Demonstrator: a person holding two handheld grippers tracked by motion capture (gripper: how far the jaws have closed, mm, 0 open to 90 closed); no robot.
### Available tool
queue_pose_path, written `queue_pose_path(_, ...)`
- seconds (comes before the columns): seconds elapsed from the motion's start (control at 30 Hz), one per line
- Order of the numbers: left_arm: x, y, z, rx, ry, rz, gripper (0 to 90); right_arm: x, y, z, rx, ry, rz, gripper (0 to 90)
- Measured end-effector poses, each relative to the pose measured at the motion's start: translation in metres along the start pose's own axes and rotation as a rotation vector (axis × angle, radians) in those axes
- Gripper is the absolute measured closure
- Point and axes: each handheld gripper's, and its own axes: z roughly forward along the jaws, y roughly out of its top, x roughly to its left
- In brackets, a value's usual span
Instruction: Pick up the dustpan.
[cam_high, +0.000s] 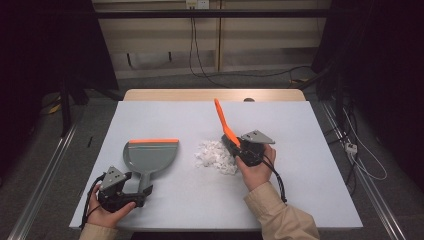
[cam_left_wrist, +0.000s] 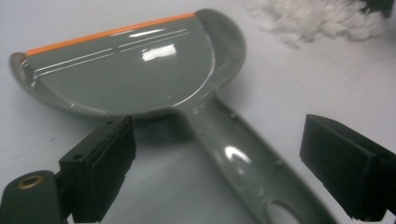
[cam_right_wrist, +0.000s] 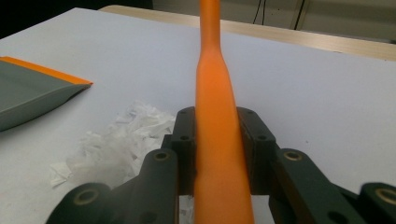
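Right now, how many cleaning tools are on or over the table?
2. A grey dustpan lies flat at the left, its handle between the open left gripper. An orange brush is clamped in the right gripper beside the paper scraps.

In the right gripper view the orange brush handle (cam_right_wrist: 215, 116) runs off the top edge, and we cannot see its bristles; the grey dustpan (cam_right_wrist: 28, 91) is cut by the left edge; in the left gripper view the dustpan handle's end leaves the bottom edge, and the white paper scraps (cam_left_wrist: 317, 18) blur at the top.
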Motion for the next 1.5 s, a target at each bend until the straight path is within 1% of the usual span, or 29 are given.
queue_pose_path(0.1,0.003,-0.001,-0.001,0.006,0.010,-0.011,11.0,-0.004,0.001,-0.002,-0.002,0.000,0.001,71.4)
queue_pose_path(0.13,0.004,-0.001,-0.001,0.016,0.018,-0.023,11.2,-0.005,0.001,-0.002,-0.001,-0.001,0.004,71.4)
queue_pose_path(0.2,0.005,-0.001,-0.002,0.018,0.021,-0.022,12.4,-0.007,0.002,-0.003,-0.005,0.001,0.010,71.4)
queue_pose_path(0.23,0.008,-0.002,-0.003,0.021,0.035,-0.032,12.9,-0.007,0.002,-0.003,-0.005,0.003,0.015,71.4)
queue_pose_path(0.3,0.009,-0.002,-0.003,0.027,0.041,-0.038,13.6,-0.009,0.002,-0.004,-0.007,0.003,0.015,71.4)
queue_pose_path(0.43,0.017,-0.003,-0.007,0.036,0.085,-0.061,17.6,-0.010,0.002,-0.003,-0.007,0.007,0.019,71.4)
queue_pose_path(0.5,0.019,-0.002,-0.007,0.023,0.077,-0.077,18.8,-0.010,0.002,-0.003,-0.007,0.006,0.018,71.4)
queue_pose_path(0.53,0.019,-0.001,-0.007,0.022,0.070,-0.073,20.1,-0.010,0.003,-0.004,-0.007,0.009,0.015,71.4)
queue_pose_path(0.57,0.015,0.002,-0.006,0.034,0.057,-0.053,21.3,-0.010,0.003,-0.004,-0.008,0.009,0.015,71.4)
queue_pose_path(0.6,0.015,0.002,-0.006,0.034,0.057,-0.053,22.6,-0.010,0.003,-0.004,-0.008,0.009,0.014,71.4)
queue_pose_path(0.63,0.013,0.004,-0.004,0.035,0.046,-0.043,23.7,-0.010,0.003,-0.004,-0.009,0.009,0.014,71.4)
queue_pose_path(0.67,0.011,0.005,-0.003,0.045,0.045,-0.038,24.6,-0.010,0.003,-0.004,-0.007,0.010,0.015,71.4)
queue_pose_path(0.7,0.011,0.006,-0.001,0.060,0.047,-0.035,24.6,-0.010,0.003,-0.004,-0.007,0.010,0.015,71.4)
queue_pose_path(0.77,0.010,0.009,0.005,0.081,0.044,-0.055,26.8,-0.010,0.003,-0.004,-0.005,0.007,0.012,71.4)
queue_pose_path(0.83,0.010,0.011,0.005,0.088,0.044,-0.063,35.4,-0.010,0.003,-0.005,-0.006,0.005,0.012,71.4)
queue_pose_path(0.87,0.010,0.012,0.006,0.088,0.056,-0.063,35.4,-0.010,0.003,-0.005,-0.006,0.005,0.012,71.4)
queue_pose_path(0.93,0.011,0.013,0.008,0.102,0.067,-0.074,44.1,-0.010,0.003,-0.006,-0.008,0.002,0.007,71.4)
queue_pose_path(0.97,0.012,0.014,0.008,0.110,0.069,-0.078,45.2,-0.010,0.003,-0.006,-0.008,0.002,0.005,71.4)
queue_pose_path(1.0,0.013,0.014,0.010,0.113,0.069,-0.093,46.3,-0.010,0.003,-0.007,-0.009,0.001,0.007,71.4)
queue_pose_path(1.03,0.013,0.014,0.011,0.117,0.061,-0.095,48.5,-0.011,0.003,-0.007,-0.011,-0.001,0.008,71.4)
queue_pose_path(1.13,0.012,0.017,0.014,0.124,0.070,-0.101,50.8,-0.011,0.003,-0.007,-0.010,-0.005,0.008,71.4)
queue_pose_path(1.17,0.011,0.018,0.015,0.127,0.080,-0.102,51.3,-0.011,0.003,-0.007,-0.008,-0.005,0.006,71.4)
queue_pose_path(1.23,0.011,0.019,0.017,0.136,0.078,-0.104,55.8,-0.011,0.003,-0.006,-0.008,-0.005,0.002,71.4)
queue_pose_path(1.3,0.009,0.019,0.019,0.150,0.074,-0.093,59.5,-0.011,0.003,-0.006,-0.011,-0.004,-0.003,71.4)
queue_pose_path(1.33,0.009,0.019,0.020,0.147,0.094,-0.075,61.6,-0.010,0.003,-0.006,-0.011,-0.004,-0.005,71.4)
queue_pose_path(1.37,0.009,0.019,0.020,0.147,0.094,-0.075,62.0,-0.011,0.003,-0.005,-0.011,-0.005,-0.003,71.4)
queue_pose_path(1.4,0.013,0.020,0.018,0.130,0.078,-0.084,62.2,-0.011,0.003,-0.005,-0.010,-0.007,-0.002,71.4)
queue_pose_path(1.47,0.013,0.021,0.016,0.129,0.076,-0.081,62.5,-0.011,0.002,-0.004,-0.009,-0.007,0.000,71.4)
queue_pose_path(1.5,0.014,0.021,0.014,0.117,0.073,-0.080,62.6,-0.011,0.003,-0.004,-0.011,-0.007,0.001,71.4)
